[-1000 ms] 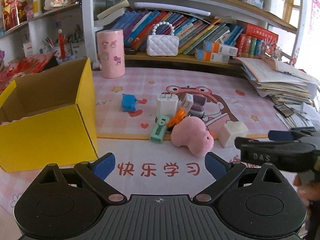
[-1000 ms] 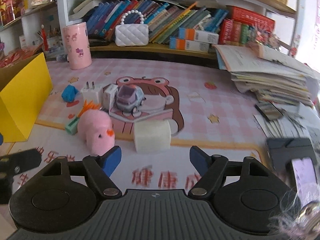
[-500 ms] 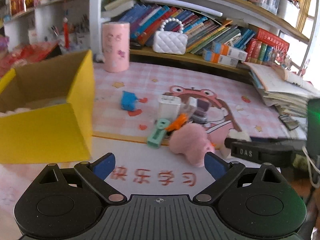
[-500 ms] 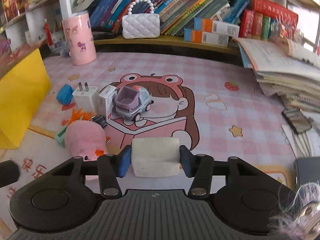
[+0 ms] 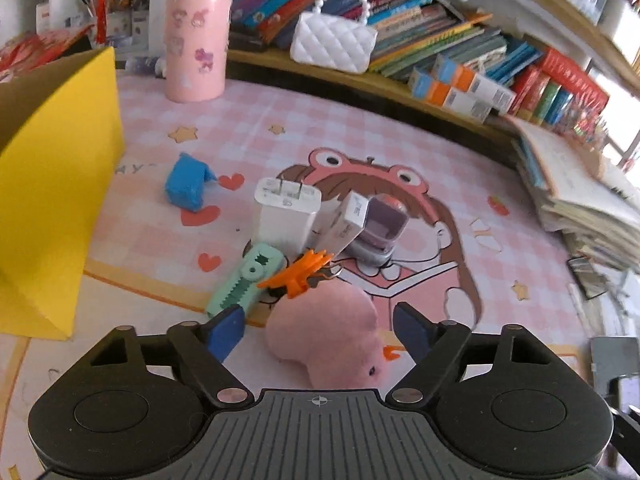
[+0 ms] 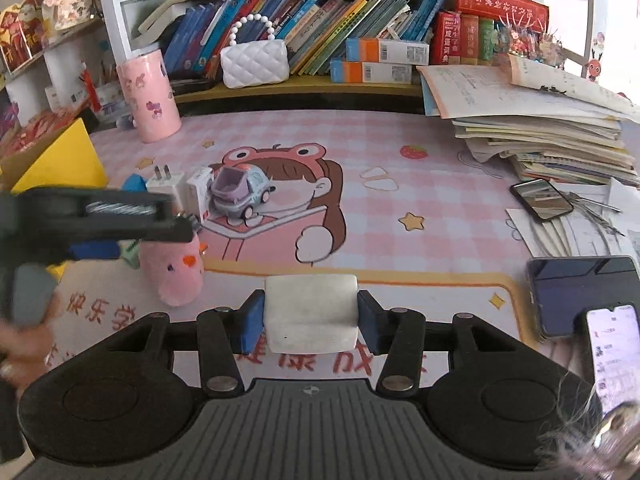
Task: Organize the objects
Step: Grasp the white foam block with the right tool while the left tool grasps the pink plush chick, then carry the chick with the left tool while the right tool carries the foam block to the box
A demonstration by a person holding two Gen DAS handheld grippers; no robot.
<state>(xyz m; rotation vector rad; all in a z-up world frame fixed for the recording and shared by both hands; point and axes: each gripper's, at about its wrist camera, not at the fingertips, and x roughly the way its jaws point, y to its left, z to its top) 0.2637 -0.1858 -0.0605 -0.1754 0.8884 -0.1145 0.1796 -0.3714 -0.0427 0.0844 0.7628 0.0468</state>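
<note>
A pink plush toy point(image 5: 324, 332) lies on the pink mat between the fingers of my left gripper point(image 5: 320, 334). Its jaws are closing and the blue pads stand a little clear of the plush on both sides. Just beyond it lie an orange clip point(image 5: 300, 274), a mint green tool point(image 5: 244, 280), a white charger point(image 5: 286, 216), a small white box point(image 5: 346, 224), a purple toy car point(image 5: 380, 232) and a blue wad point(image 5: 186, 184). My right gripper point(image 6: 311, 320) is shut on a white foam block point(image 6: 311, 312) near the mat's front edge.
An open yellow box point(image 5: 52, 184) stands at the left. A pink cylinder point(image 5: 198, 40) and a white purse point(image 5: 334, 42) sit at the back by the bookshelf. A paper stack point(image 6: 552, 136) and phones point(image 6: 540, 200) crowd the right side.
My left gripper moved forward and down over the pink plush and narrowed its jaws. My right gripper closed on the white foam block and drew it toward the front.
</note>
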